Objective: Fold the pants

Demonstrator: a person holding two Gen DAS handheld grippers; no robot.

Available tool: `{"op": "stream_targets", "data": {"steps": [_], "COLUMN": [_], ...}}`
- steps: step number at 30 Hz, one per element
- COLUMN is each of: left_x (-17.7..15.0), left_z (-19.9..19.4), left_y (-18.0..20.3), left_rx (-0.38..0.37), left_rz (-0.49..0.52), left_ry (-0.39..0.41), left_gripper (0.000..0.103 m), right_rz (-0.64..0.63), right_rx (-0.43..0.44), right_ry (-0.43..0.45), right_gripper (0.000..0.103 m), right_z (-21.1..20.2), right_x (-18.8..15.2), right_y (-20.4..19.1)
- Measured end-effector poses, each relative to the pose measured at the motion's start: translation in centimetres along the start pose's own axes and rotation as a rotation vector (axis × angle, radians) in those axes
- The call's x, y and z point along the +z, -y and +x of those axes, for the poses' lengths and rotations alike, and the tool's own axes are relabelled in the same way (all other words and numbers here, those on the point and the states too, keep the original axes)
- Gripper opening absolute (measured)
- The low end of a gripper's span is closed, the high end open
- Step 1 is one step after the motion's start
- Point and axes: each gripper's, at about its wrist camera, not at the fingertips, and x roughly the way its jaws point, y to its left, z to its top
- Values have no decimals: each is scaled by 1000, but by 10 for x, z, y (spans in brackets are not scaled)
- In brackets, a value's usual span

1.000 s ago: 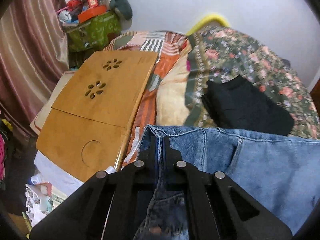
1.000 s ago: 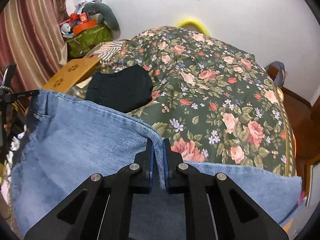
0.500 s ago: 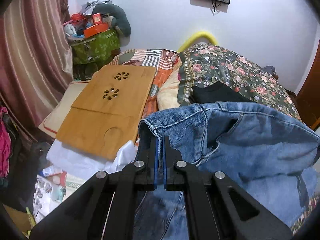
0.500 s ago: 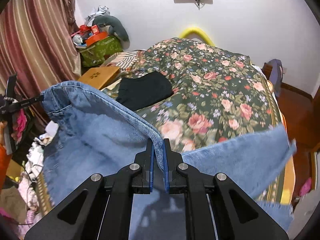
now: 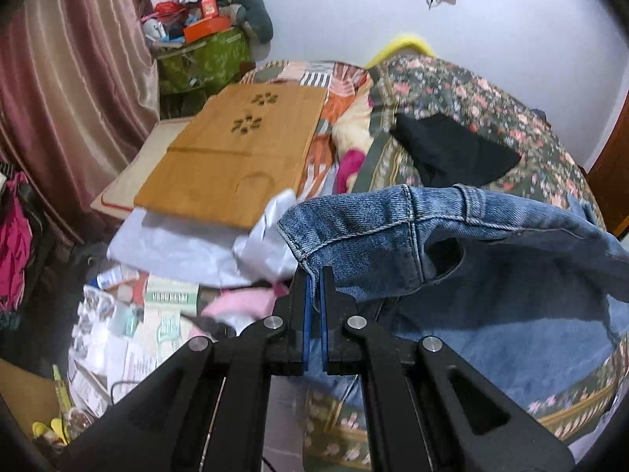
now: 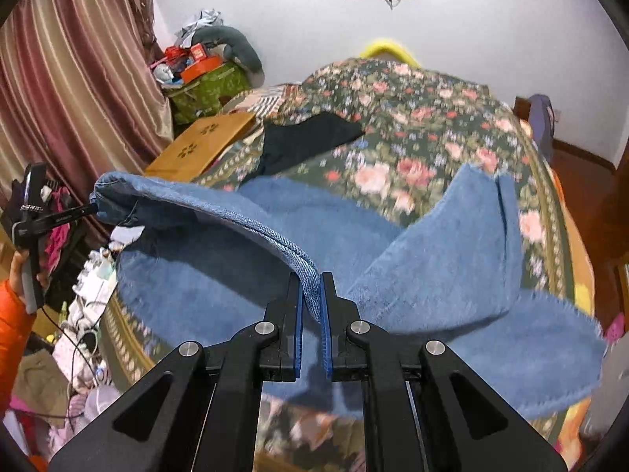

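Blue denim pants (image 5: 452, 259) hang in the air over the near end of the bed, held by their waistband. My left gripper (image 5: 313, 275) is shut on one end of the waistband, beside a belt loop and pocket. My right gripper (image 6: 311, 281) is shut on the other end of the waistband (image 6: 275, 242). In the right wrist view the pants (image 6: 444, 244) sag between the grippers and their frayed legs trail over the floral bedspread (image 6: 424, 118). The left gripper (image 6: 84, 209) shows at that view's left edge, held by a hand with an orange sleeve (image 6: 11, 314).
A folded black garment (image 5: 448, 149) lies on the bedspread farther back. A wooden lap table (image 5: 236, 157) rests on the bed's left side over white sheets. Clutter of papers and clothes (image 5: 129, 314) covers the floor at left. Curtains (image 6: 70, 78) hang along the left wall.
Both grippers have pulled back toward the foot of the bed, lifting the pants. The denim now hangs in the air, where it lay spread on the bedspread a second ago.
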Motion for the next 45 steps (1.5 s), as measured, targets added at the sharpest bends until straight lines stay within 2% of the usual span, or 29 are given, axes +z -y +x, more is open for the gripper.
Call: {"op": "stream_targets", "data": {"steps": [7,13,20,22,23,25,27,29,31,35,39,45], "left_x": [-46,-77,-77,-71,-69,-61,-53,-42,-29,-4,25,61], "left_z": [20,42,31,20,14,-1,-14,-28,-34,-41,-39,-23], "left_y": [-11,-11,-10,-11,-12,-15,-15,-12,-4,19,51,100], "left_rx": [-16,-28,2,24,28,38,57,62,50,10,-18,-64], "left_rz": [-42,-76,-59,-34,-26,-30,-44,-56,-56,-66,-54,-19], "left_ry": [-80,-150,-145,-130,-121,-92,-55,-4,12,46,91,107], "left_gripper": [3,3,5,7,10,22,50,55,58,74,88,91], "right_rz": [31,79,63,65,70,77,80,84,95,111,103,101], "right_rx": [5,20,3,13,11,-4,-34,-64,-88,-144,-192,-228], "right_ry": [-57,-81,-97,-111,-116,-108,-79,-54,-34,20,60,72], "right_gripper": [7,7,8,13,16,29,34,36,40,49,51,54], "right_z": [12,22,16,12,9,-1,-13,-25,-34,-50,-57,-45], "right_x": [-39,-59,-57,-54,-53,-50,-46,-41,-35,-16,2,30], "right_y": [-5,-4,-9,-7,-5,1,8,17,25,42,56,84]}}
